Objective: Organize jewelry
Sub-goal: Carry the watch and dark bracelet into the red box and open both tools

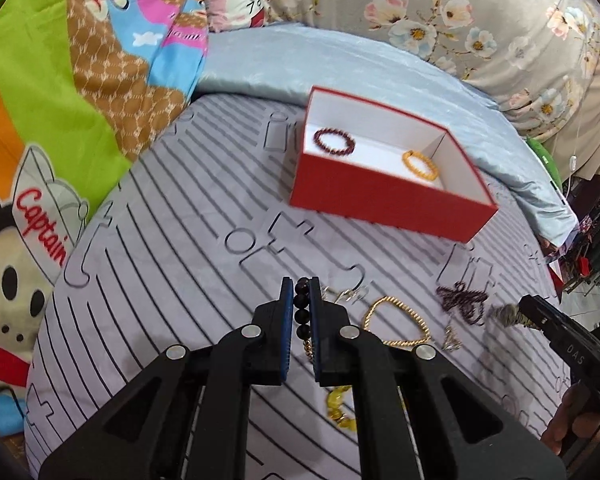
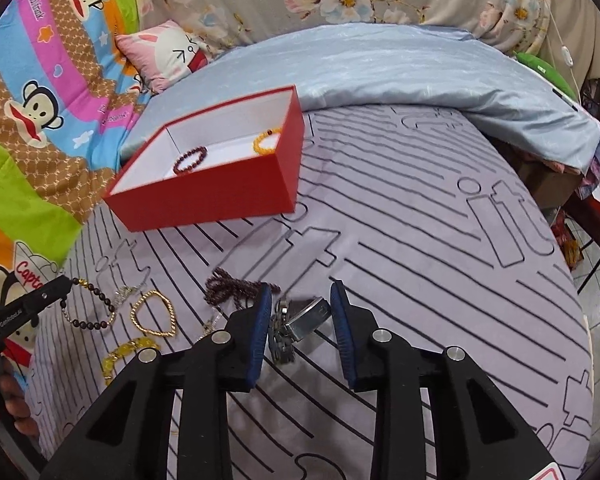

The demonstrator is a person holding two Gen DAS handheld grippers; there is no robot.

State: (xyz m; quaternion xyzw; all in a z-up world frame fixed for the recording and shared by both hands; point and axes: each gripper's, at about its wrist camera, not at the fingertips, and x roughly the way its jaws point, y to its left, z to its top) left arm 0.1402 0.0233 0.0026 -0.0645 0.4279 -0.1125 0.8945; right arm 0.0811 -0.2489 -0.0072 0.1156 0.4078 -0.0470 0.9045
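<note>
Left gripper (image 1: pixel 301 286) is clamped narrow on a dark bead bracelet (image 1: pixel 302 312); the beads run between the pads and the rest of the loop hangs below.

Right gripper (image 2: pixel 298 292), seen bottom centre of the right wrist view, stands partly open around a metal watch (image 2: pixel 300 322). The left pad seems to touch the band, but the right pad looks clear of the case, so no firm grip.

Red box (image 1: pixel 388 200) sits upper centre on the striped sheet (image 1: pixel 180 220), already holding a maroon bracelet (image 1: pixel 334 141) and a yellow bracelet (image 1: pixel 420 164).

Still loose on the sheet: gold chain bracelet (image 1: pixel 396 320), purple bead strand (image 1: pixel 460 298).

Advice: carry the bead bracelet over the near wall and release low over bare floor. Close the right gripper fully before lifting, since the watch is heavy and could slip.
</note>
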